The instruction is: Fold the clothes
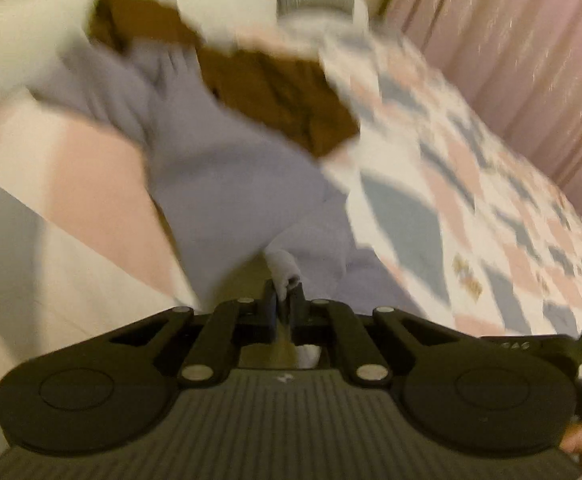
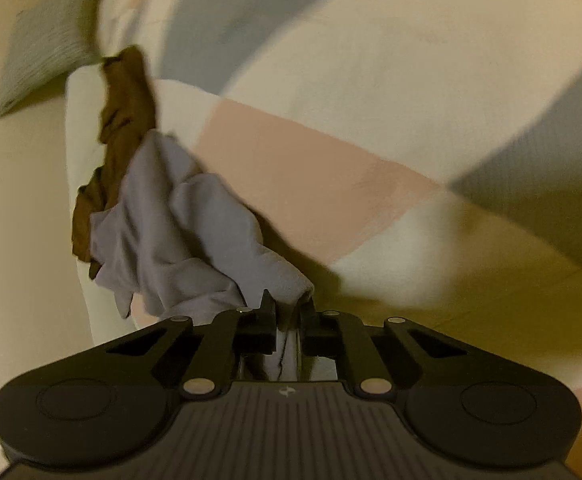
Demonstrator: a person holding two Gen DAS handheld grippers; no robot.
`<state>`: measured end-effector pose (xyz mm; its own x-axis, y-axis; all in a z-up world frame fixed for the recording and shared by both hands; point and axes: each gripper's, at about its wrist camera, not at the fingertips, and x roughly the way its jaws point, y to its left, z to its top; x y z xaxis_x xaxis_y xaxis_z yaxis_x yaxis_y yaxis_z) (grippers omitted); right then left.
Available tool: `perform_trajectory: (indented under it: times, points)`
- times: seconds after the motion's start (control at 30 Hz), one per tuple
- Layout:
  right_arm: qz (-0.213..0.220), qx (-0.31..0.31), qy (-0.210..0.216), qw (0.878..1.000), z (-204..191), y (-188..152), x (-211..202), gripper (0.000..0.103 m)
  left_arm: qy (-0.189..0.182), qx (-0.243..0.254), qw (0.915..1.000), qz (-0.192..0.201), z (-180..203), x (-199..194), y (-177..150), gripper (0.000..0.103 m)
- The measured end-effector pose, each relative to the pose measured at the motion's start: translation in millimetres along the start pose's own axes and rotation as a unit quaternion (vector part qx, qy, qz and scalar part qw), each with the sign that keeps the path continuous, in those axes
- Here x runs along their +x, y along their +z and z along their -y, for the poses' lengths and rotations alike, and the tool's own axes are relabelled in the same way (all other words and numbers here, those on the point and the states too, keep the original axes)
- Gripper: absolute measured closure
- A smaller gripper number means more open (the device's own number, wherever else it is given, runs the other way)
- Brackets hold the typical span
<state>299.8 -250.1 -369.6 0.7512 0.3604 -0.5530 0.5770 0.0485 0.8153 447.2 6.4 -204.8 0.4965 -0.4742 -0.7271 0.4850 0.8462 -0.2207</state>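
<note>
Both grippers pinching the lavender garment, lifted off the bed, no fold made yet.

My left gripper (image 1: 285, 292) has its jaws pressed onto a pale edge of the lavender garment (image 1: 219, 184), which stretches away to the far side over the patchwork quilt (image 1: 451, 168). My right gripper (image 2: 289, 308) is clamped on another bunched edge of the same garment (image 2: 171, 232), cloth hanging crumpled to the left. A brown garment (image 1: 275, 92) lies at the far end, touching or under the lavender one, can't tell which, blur is heavy. I judge the task as early: cloth is picked up and being spread, still wrinkled, no crease visible. Left to do: flatten, fold the lavender one, then the brown one.
</note>
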Motion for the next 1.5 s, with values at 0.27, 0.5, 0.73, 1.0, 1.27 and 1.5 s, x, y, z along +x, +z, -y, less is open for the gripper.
perform_trajectory:
  times: [0.27,0.5,0.73,1.0,1.27,1.5]
  points:
    - [0.106,-0.07,0.057,0.99,-55.3,11.8,-138.1,0.096,0.015,0.029,0.9885,0.148,71.3,-196.5,-30.6,0.1]
    - [0.103,-0.16,0.079,0.979,-57.9,-14.6,-281.6,0.096,-0.023,0.08,0.9946,0.062,213.4,-262.1,-183.6,0.1]
    - [0.118,-0.217,-0.062,0.967,51.4,-33.7,-443.7,0.095,-0.13,0.2,0.9686,-0.071,366.4,-239.4,-297.7,0.099]
    - [0.22,-0.144,-0.181,0.948,181.1,0.1,-615.0,0.095,-0.226,0.398,0.88,-0.126,486.1,-230.9,-382.2,0.092]
    - [0.168,-0.01,-0.268,0.949,316.1,12.4,-630.2,0.071,-0.194,0.507,0.8154,-0.202,454.7,-209.0,-418.2,0.076]
    - [0.159,0.027,-0.222,0.962,342.3,9.4,-635.4,0.06,-0.174,0.71,0.6705,-0.127,471.1,-185.0,-506.6,0.066]
